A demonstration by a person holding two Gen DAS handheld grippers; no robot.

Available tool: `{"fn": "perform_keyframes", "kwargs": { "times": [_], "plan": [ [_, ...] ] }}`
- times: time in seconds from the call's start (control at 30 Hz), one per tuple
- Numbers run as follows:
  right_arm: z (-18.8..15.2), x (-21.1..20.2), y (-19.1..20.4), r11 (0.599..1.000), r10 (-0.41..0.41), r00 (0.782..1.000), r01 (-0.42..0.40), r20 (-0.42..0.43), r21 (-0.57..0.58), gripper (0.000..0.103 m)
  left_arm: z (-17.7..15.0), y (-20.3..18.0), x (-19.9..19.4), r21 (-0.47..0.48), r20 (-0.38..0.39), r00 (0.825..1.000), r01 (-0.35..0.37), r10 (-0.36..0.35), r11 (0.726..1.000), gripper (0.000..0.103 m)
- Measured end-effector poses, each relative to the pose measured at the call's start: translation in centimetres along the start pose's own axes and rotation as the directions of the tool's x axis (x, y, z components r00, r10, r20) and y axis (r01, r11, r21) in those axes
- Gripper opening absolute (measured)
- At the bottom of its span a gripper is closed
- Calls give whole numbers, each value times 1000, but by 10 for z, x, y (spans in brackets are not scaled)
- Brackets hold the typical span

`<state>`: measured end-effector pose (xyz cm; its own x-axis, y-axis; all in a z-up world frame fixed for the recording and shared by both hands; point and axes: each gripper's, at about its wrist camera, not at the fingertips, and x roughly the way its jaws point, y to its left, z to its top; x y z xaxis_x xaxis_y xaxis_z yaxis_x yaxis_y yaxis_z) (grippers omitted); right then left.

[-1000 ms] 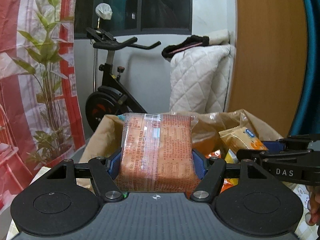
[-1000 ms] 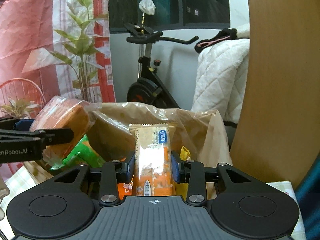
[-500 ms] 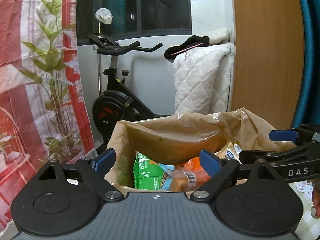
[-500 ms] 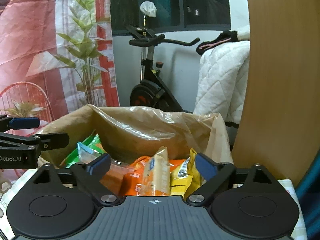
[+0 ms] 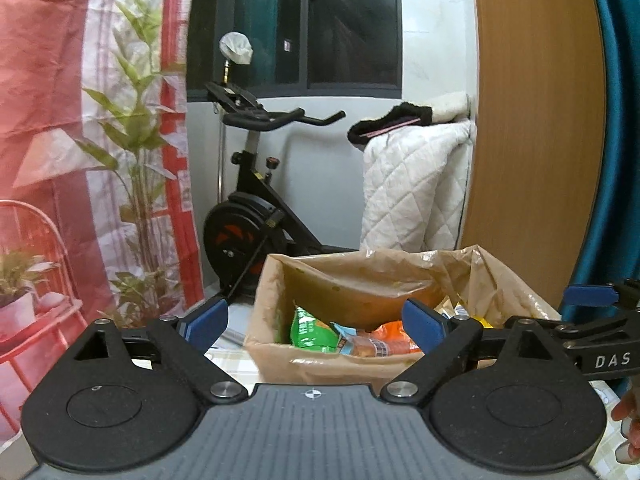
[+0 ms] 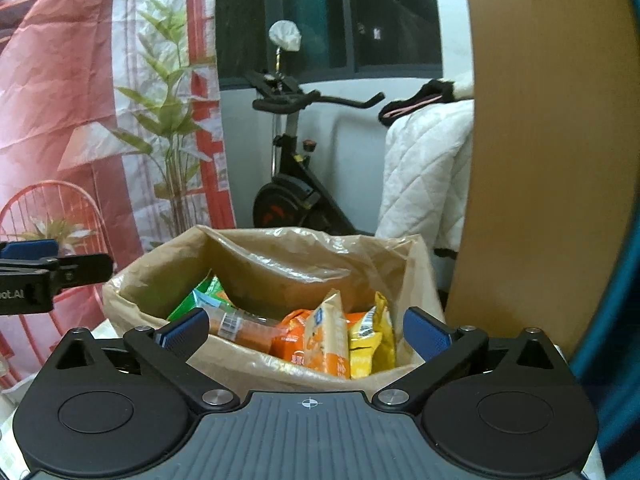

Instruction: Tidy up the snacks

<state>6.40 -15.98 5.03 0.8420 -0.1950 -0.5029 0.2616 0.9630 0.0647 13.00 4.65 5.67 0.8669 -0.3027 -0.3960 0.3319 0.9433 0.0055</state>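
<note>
Both grippers, left (image 5: 316, 322) and right (image 6: 306, 332), have just been opening (jaws wide, nothing between them); snack packets (image 6: 320, 340) lie in the paper bag (image 6: 256, 264), centre frame, beyond the tips.

Even indoor light, dark window (image 5: 352, 24), strong fisheye bending at edges, slight softness.

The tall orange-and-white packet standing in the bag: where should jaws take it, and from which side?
By its top end, from above. The packet stands upright in the bag, top edge clear of the neighbours; the yellow pack crowds its right, so pinch across the thin faces.
</note>
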Motion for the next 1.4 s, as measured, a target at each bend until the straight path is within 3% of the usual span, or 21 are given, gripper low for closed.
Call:
{"fn": "perform_keyframes", "kwargs": {
  "times": [0.13, 0.4, 0.57, 1.4],
  "plan": [
    [-6, -25, 0, 1000, -19, 998, 19, 55, 9, 102, 1, -5, -26, -6, 34, 999, -18, 18, 1000, 98],
    [-20, -53, -2, 996, -55, 996, 51, 63, 70, 102, -9, -29, -61, 71, 73, 994, -92, 87, 993, 98],
    [-27, -60, -5, 995, -40, 998, 37, 42, 89, 102, -15, -26, -70, 17, 54, 998, -38, 37, 999, 98],
    [-31, -73, 4, 998, -39, 998, 37, 45, 54, 102, -22, -27, -70, -41, 3, 999, -36, 36, 998, 98]
  ]
}}
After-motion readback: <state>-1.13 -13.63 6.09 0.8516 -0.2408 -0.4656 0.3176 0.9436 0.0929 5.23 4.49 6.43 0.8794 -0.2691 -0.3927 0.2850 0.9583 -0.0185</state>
